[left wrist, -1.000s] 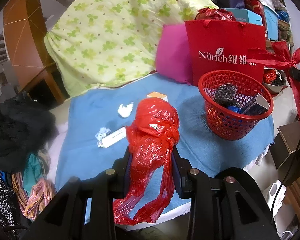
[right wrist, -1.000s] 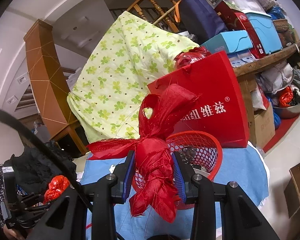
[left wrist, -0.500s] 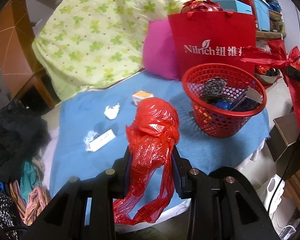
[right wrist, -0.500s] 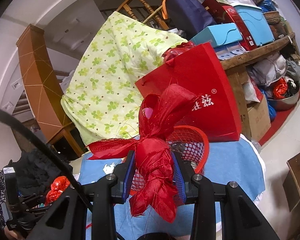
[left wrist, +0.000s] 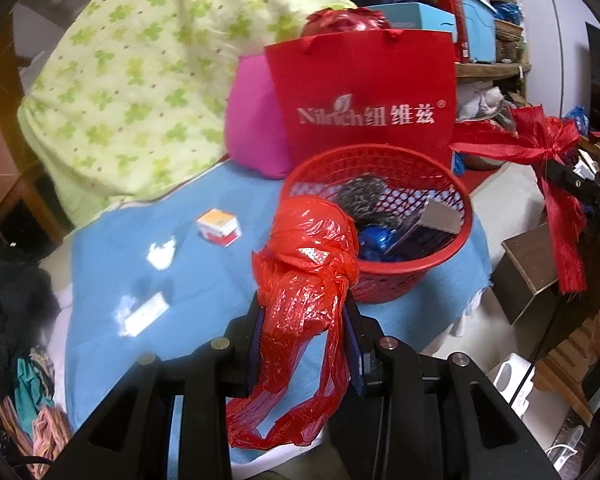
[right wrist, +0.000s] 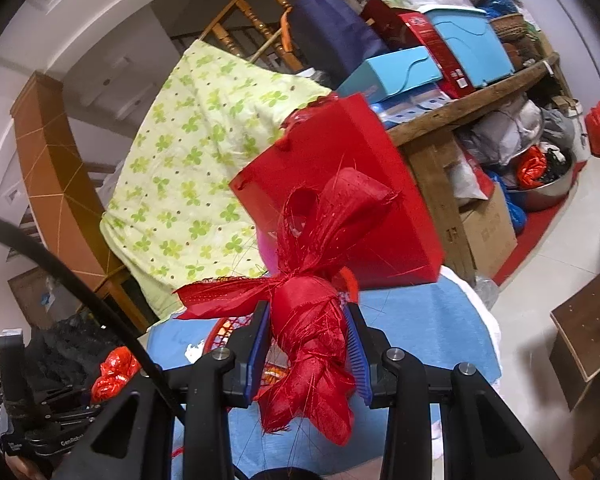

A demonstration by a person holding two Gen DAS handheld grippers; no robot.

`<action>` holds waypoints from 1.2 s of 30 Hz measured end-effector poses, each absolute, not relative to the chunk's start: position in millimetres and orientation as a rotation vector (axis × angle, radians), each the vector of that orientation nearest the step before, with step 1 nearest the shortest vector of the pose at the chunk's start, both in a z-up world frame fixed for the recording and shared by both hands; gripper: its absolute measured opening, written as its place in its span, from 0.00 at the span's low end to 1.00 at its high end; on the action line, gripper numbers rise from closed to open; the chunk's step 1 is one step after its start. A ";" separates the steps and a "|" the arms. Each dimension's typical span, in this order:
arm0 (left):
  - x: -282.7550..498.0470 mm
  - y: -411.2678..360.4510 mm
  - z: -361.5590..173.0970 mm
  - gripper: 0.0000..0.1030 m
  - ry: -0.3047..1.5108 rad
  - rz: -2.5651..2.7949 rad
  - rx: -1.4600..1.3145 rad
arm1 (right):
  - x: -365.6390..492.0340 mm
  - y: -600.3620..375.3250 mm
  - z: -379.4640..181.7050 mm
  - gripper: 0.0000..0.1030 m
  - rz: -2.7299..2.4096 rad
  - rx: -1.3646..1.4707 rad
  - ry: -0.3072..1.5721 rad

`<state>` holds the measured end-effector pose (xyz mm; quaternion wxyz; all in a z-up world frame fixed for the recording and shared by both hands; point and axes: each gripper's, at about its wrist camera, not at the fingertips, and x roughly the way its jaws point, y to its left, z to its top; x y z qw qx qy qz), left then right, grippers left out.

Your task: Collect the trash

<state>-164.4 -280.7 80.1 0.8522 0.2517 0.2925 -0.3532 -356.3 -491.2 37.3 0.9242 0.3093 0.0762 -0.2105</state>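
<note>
My left gripper (left wrist: 305, 330) is shut on a crumpled red plastic bag (left wrist: 312, 248), held just in front of the red mesh basket (left wrist: 384, 224) on the blue cloth (left wrist: 204, 264). The basket holds dark wrappers and a small box. My right gripper (right wrist: 309, 334) is shut on a bunched red mesh ribbon bow (right wrist: 320, 280); the basket's rim (right wrist: 220, 330) shows just beyond it. In the left wrist view the bow (left wrist: 548, 148) hangs at the far right. A small orange-white box (left wrist: 219, 227), a white scrap (left wrist: 162, 254) and a white wrapper (left wrist: 144, 314) lie on the cloth.
A red gift bag (left wrist: 372, 100) and a pink cushion (left wrist: 252, 120) stand behind the basket, with a green clover quilt (left wrist: 140, 80) to the left. A wooden shelf (right wrist: 480, 96) with boxes is at the right, a brown stool (left wrist: 532, 268) on the floor. Clothes (left wrist: 12, 280) pile at the left.
The left gripper has carried the red bag rightward, close to the basket. The right gripper has come lower and nearer the basket with the bow. Both grips are unchanged.
</note>
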 end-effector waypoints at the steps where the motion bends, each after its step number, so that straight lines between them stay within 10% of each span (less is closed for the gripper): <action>1: -165.0 -284.1 80.8 0.36 0.614 -0.750 0.530 | -359.1 -493.3 36.7 0.38 -0.438 0.639 0.153; 36: -157.2 -342.8 92.5 0.36 0.538 -0.802 0.545 | -342.9 -512.8 75.1 0.38 -0.450 0.562 0.097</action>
